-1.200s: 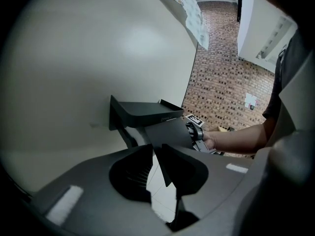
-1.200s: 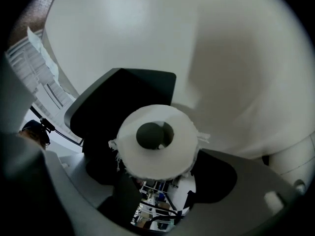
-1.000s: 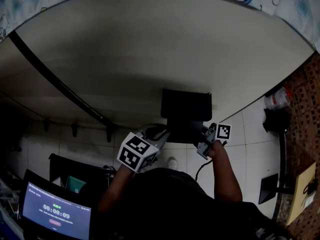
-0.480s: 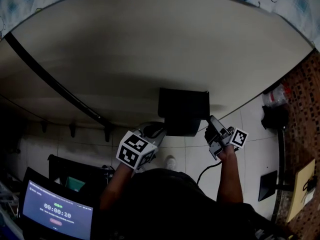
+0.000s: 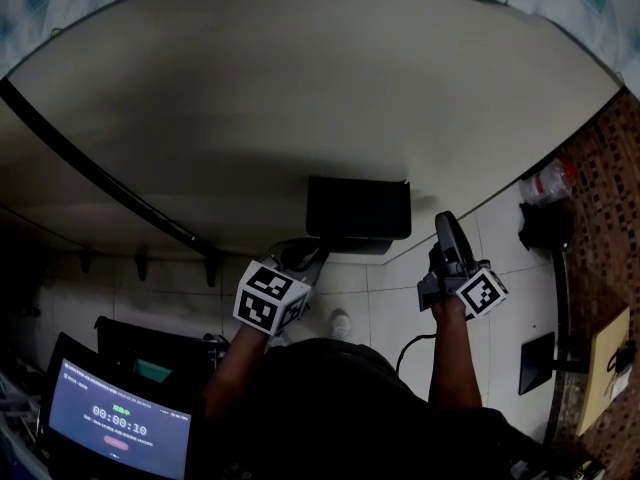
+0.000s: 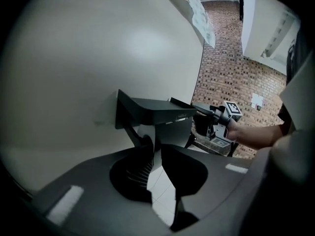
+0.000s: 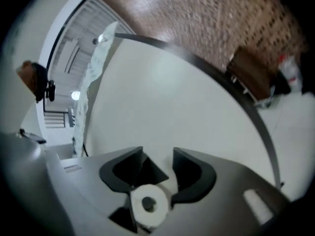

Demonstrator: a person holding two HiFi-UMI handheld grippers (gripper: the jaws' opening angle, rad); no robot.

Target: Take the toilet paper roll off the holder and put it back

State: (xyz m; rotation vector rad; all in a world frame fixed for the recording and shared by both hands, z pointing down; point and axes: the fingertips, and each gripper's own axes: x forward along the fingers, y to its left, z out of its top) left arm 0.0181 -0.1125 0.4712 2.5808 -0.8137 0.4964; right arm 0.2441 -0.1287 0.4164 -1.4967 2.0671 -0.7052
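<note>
A black toilet paper holder [image 5: 357,208] is fixed to the pale wall; its flat cover [image 6: 157,113] juts out. The white roll [image 7: 149,204] shows end-on low in the gap of my right gripper [image 7: 157,156], beyond the jaws and under the cover. The jaws of that gripper [image 5: 445,220] have just been closing; they stand apart with nothing pressed between them, just right of the holder. My left gripper [image 5: 305,253] sits under the holder's left end by its bracket. A narrow gap with floor tiles behind it shows between the jaws of that gripper [image 6: 156,144]. In the head view the roll is hidden.
A screen with a timer [image 5: 115,423] stands at the lower left. A black rail [image 5: 100,173] runs slantwise along the wall. At the right, a black stand [image 5: 545,233] rises before brick-patterned tiling [image 5: 600,198]. White floor tiles [image 5: 390,298] lie below the holder.
My right gripper has come out from under the holder's right end, moved right and up, and rolled. Its marker cube now hangs lower. The left gripper has stayed put.
</note>
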